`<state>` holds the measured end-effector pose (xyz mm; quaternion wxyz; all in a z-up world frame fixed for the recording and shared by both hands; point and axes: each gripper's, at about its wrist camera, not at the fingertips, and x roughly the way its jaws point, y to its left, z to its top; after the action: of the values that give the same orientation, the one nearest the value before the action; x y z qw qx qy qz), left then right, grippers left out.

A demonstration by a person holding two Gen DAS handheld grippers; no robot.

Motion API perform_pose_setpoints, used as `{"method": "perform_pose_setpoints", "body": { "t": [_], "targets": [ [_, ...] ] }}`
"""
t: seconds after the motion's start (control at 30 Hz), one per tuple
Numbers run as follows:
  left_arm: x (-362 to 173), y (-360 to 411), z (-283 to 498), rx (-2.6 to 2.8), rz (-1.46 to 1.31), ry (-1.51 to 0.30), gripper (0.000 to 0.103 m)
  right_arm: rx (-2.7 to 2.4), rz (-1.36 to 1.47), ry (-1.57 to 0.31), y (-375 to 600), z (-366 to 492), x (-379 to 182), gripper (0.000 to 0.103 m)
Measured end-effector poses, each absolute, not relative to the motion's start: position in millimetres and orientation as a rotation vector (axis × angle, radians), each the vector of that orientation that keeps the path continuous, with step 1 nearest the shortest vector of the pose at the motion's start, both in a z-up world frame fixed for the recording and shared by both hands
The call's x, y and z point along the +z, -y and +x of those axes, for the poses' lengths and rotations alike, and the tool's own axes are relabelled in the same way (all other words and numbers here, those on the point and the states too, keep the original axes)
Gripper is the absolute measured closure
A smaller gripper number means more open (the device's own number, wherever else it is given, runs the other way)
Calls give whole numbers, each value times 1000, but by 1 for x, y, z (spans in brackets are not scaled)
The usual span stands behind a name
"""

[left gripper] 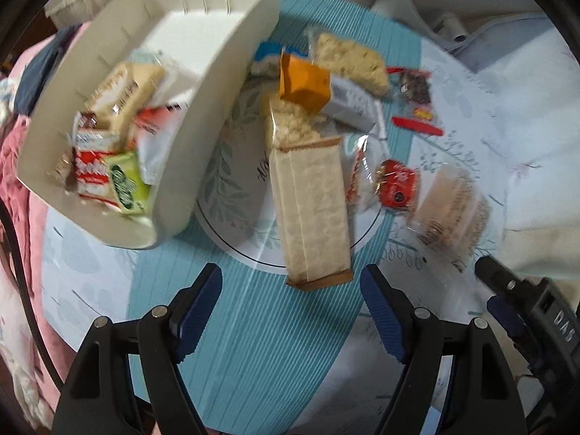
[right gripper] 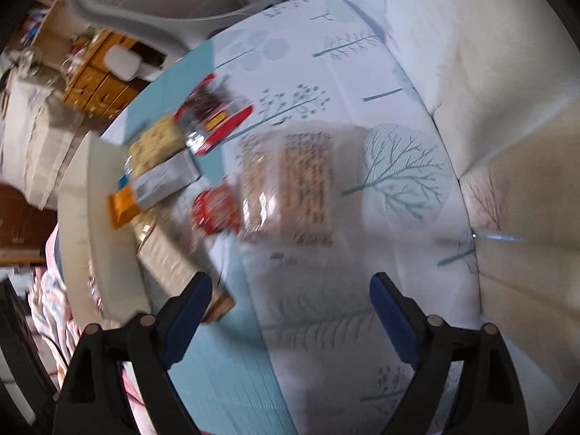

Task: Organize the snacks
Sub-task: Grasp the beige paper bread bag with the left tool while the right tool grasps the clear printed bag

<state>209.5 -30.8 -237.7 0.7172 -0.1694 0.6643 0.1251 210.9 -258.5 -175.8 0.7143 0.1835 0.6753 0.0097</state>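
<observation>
Motion smeared the right wrist view, so the clear-wrapped biscuit pack (right gripper: pixel 286 185) was perhaps wafers. The long paper-wrapped bar (left gripper: pixel 311 214) lay across the round plate (left gripper: pixel 232 181). Left of the plate, the white tray (left gripper: pixel 203 108) held small snack packets (left gripper: pixel 108 166). Both the left gripper (left gripper: pixel 291 311) and the right gripper (right gripper: pixel 290 315) hung wide apart, grasping nothing.

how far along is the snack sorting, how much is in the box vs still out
Partly done. The white box already holds several packets, including a green one and a red-and-white one. Nothing is in hand: the left gripper and right gripper are both open and empty. Still out on the table: the long paper-wrapped bar, the orange packet, the red round snack and others.
</observation>
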Motion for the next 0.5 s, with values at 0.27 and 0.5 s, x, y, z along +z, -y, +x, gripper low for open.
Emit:
{"method": "perform_pose_setpoints", "body": {
  "t": [0.27, 0.5],
  "targets": [
    [-276, 36, 234, 352, -417, -1488, 26, -17, 379, -1528, 259, 240, -218, 13],
    [-300, 39, 246, 372, -416, -1514, 26, 25, 319, -1507, 245, 255, -235, 6]
  ]
}}
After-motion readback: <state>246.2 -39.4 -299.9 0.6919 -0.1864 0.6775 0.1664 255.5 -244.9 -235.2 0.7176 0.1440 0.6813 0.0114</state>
